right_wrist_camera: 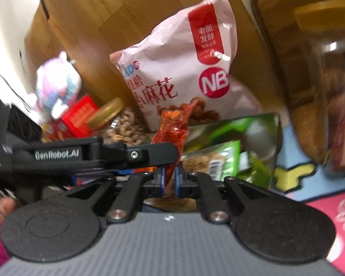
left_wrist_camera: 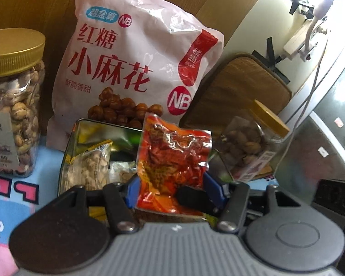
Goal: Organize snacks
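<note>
An orange-red snack packet (left_wrist_camera: 172,161) stands upright between the blue pads of my left gripper (left_wrist_camera: 172,184), which sit wide at its two edges. My right gripper (right_wrist_camera: 170,179) is shut on the same packet (right_wrist_camera: 174,133), seen edge-on, and its black finger (left_wrist_camera: 191,195) shows in the left wrist view pressed on the packet's lower part. The packet hangs over an open metal tin (left_wrist_camera: 67,142) that holds a peanut packet (left_wrist_camera: 89,168) and green packets (right_wrist_camera: 223,158). The left gripper's body (right_wrist_camera: 85,154) crosses the right wrist view.
A big pink bag of twists (left_wrist_camera: 135,57) leans on the wooden board behind the tin. A gold-lidded nut jar (left_wrist_camera: 13,101) stands left, another jar (left_wrist_camera: 253,147) lies tilted at right. A brown mat (left_wrist_camera: 241,87), a red box (right_wrist_camera: 80,117) and a plush toy (right_wrist_camera: 57,85) sit behind.
</note>
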